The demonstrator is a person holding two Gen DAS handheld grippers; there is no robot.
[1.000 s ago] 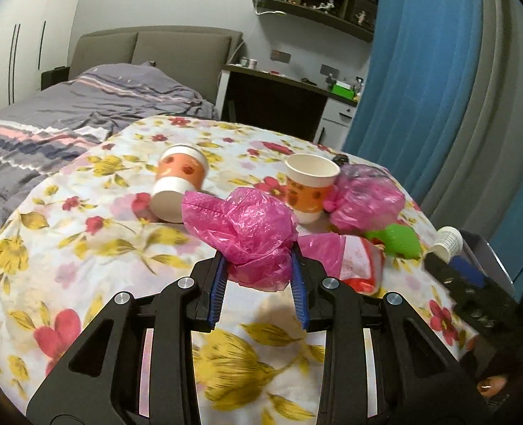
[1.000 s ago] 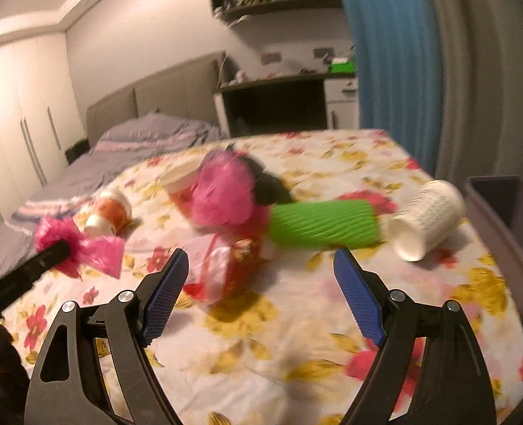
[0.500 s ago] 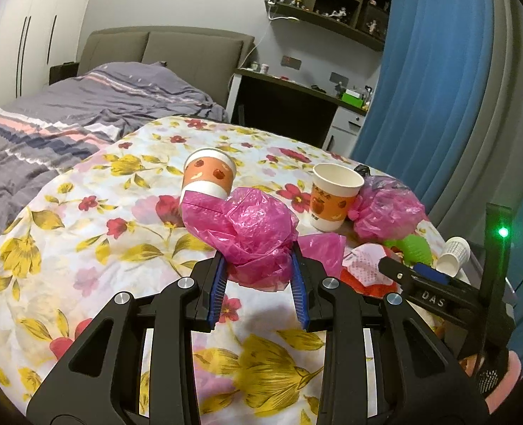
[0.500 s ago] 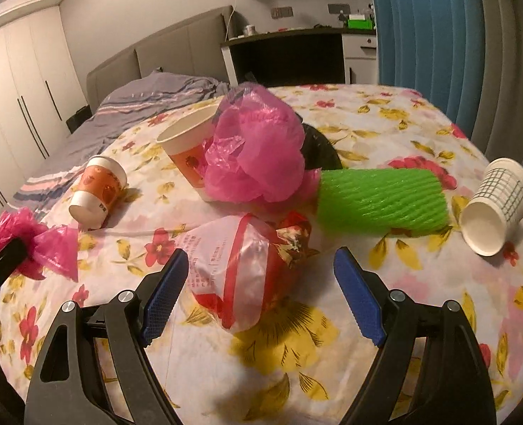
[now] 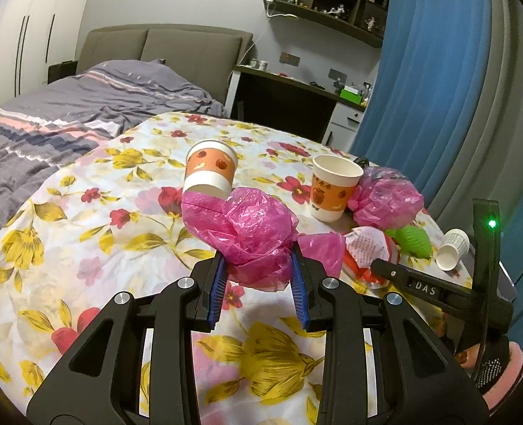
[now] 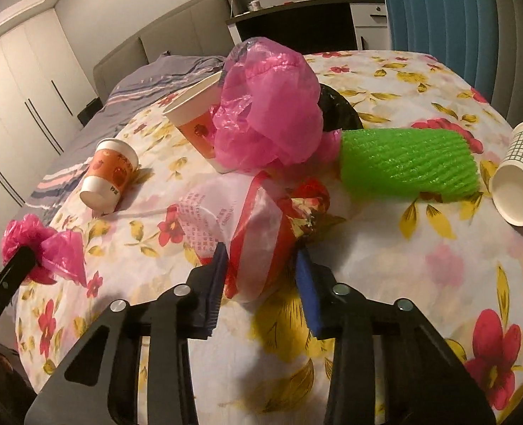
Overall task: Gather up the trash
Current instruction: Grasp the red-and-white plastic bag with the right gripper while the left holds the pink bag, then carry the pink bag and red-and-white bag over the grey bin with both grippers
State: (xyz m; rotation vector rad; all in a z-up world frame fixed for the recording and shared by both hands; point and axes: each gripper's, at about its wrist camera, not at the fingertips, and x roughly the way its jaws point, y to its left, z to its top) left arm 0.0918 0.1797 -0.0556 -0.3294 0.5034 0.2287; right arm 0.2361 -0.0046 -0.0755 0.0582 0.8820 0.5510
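Note:
My left gripper is shut on a crumpled pink plastic bag held just above the floral tablecloth. In the right wrist view that bag shows at the far left. My right gripper is low over the table, its jaws closing on a red and white plastic bag that sits between the blue pads, which press its sides. From the left wrist view, a finger of the right gripper reaches onto that bag.
An orange paper cup lies on its side; another stands upright beside a second pink bag. A green foam sleeve and a white checked cup lie to the right. A bed is behind the table.
The right gripper moved forward and down to the red and white bag, and its wide jaws came in against it. The left gripper keeps holding the pink bag, hardly moved.

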